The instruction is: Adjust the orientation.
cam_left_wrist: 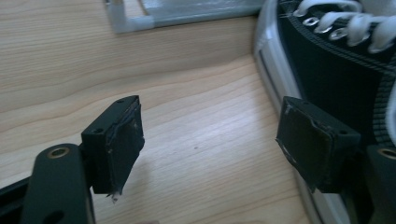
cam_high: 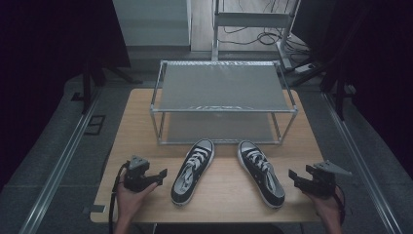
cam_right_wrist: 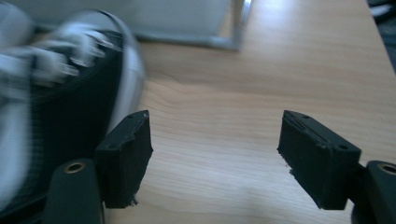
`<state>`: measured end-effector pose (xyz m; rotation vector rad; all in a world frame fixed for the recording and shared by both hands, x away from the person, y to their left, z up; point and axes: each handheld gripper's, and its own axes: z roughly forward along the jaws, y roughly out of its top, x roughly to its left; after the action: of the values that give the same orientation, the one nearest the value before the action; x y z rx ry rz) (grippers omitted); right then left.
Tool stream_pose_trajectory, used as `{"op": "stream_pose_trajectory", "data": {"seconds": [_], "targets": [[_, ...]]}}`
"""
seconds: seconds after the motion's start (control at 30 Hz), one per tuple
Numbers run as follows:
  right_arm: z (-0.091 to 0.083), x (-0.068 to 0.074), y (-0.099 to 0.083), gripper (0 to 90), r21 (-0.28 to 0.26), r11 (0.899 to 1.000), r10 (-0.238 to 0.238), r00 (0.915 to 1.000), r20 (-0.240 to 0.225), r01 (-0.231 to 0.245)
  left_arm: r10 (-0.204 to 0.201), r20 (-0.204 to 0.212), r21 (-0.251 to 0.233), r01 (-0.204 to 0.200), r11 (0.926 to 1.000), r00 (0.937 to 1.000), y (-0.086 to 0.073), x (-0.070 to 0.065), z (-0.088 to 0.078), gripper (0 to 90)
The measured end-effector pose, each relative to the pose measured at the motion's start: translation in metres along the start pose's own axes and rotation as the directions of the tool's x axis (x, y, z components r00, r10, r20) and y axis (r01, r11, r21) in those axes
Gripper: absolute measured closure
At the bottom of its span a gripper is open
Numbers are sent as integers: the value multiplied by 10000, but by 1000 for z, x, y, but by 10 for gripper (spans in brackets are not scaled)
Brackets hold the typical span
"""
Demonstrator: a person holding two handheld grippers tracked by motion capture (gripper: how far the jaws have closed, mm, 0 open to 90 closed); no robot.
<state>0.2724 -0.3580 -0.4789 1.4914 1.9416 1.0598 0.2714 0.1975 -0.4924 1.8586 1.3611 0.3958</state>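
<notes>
On the table [cam_high: 146, 105], the rack [cam_high: 223, 87] stands toward the far edge; the two shoes [cam_high: 193, 171] [cam_high: 260, 173] lie before it, toward the near edge. Each hand-held gripper [cam_high: 160, 174] [cam_high: 294, 176], released and empty, flanks one. A shallow pinch on the canvas side may slip, or nudge a shoe against the rack.

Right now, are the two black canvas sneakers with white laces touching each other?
Apart. The high view shows the left black canvas sneaker and the right black canvas sneaker with a strip of bare wooden table between them.
</notes>
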Motion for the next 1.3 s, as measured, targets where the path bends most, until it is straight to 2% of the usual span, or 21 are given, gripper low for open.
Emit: {"op": "stream_pose_trajectory", "data": {"seconds": [0.13,0.27,0.33,0.37,0.4,0.43,0.47,0.6,0.63,0.7,0.8,0.83,0.87,0.93,0.97,1.0,1.03,1.17,1.23,1.27,1.3], "targets": [[-11,13,7,313,-311,9991,-315,9980,-555,298,94,50,-37,-93,9999,9999,1,-2,-1,229],[-25,43,20,388,-716,9929,-1066,9773,-1829,949,161,152,-85,-159,9998,9998,2,-3,-4,228],[-26,48,22,402,-738,9919,-1165,9718,-2052,1033,160,110,-113,-159,9998,9998,2,-3,-5,234],[-26,54,23,418,-757,9906,-1292,9635,-2343,1144,151,137,-159,-149,9998,9998,2,-3,-5,234],[-26,69,26,460,-744,9872,-1571,9431,-2931,1413,163,149,-209,-160,9997,9998,2,-4,-6,234],[-26,69,26,460,-744,9872,-1571,9431,-2931,1413,163,149,-209,-160,9997,9998,2,-4,-6,234],[-24,84,28,494,-721,9822,-1877,9243,-3323,1736,140,303,-89,-137,9999,9994,1,-5,-8,242],[-17,109,31,575,-689,9727,-2302,8835,-4080,2216,230,479,-316,-215,9993,9986,0,-9,-15,260],[-17,109,31,575,-689,9727,-2302,8835,-4080,2216,230,479,-316,-215,9993,9986,0,-9,-15,261],[-11,127,32,636,-579,9644,-2554,8519,-4573,2580,292,610,-303,-273,9992,9977,-1,-11,-19,263],[-7,136,32,690,-521,9632,-2567,8444,-4702,2638,221,761,-269,-201,9994,9969,0,-11,-21,276],[-2,146,31,753,-460,9582,-2669,8248,-4984,2823,199,893,-262,-176,9995,9958,1,-12,-23,277],[-2,146,31,753,-460,9582,-2669,8248,-4984,2823,199,893,-262,-176,9995,9958,1,-12,-23,279],[1,154,30,804,-425,9522,-2812,8141,-5082,3025,224,992,-299,-195,9994,9948,2,-13,-24,282],[6,166,28,846,-389,9451,-2953,7967,-5273,3246,341,1058,-252,-316,9992,9938,2,-15,-25,282],[6,166,28,846,-389,9451,-2953,7967,-5273,3246,341,1058,-252,-316,9992,9938,2,-15,-25,283],[10,178,27,877,-393,9379,-3107,7845,-5367,3446,429,1081,-256,-404,9989,9932,2,-16,-25,283],[24,200,23,898,-249,9233,-3295,7571,-5642,3833,657,1010,-225,-637,9977,9927,2,-17,-25,283],[28,205,21,899,-145,9211,-3267,7519,-5727,3891,668,962,-221,-650,9976,9931,2,-18,-25,283],[37,217,17,899,19,9112,-3329,7389,-5859,4120,648,994,-196,-631,9978,9929,2,-17,-26,282],[41,221,16,899,69,9071,-3360,7339,-5903,4209,642,1006,-223,-623,9978,9929,2,-18,-26,282]]}}
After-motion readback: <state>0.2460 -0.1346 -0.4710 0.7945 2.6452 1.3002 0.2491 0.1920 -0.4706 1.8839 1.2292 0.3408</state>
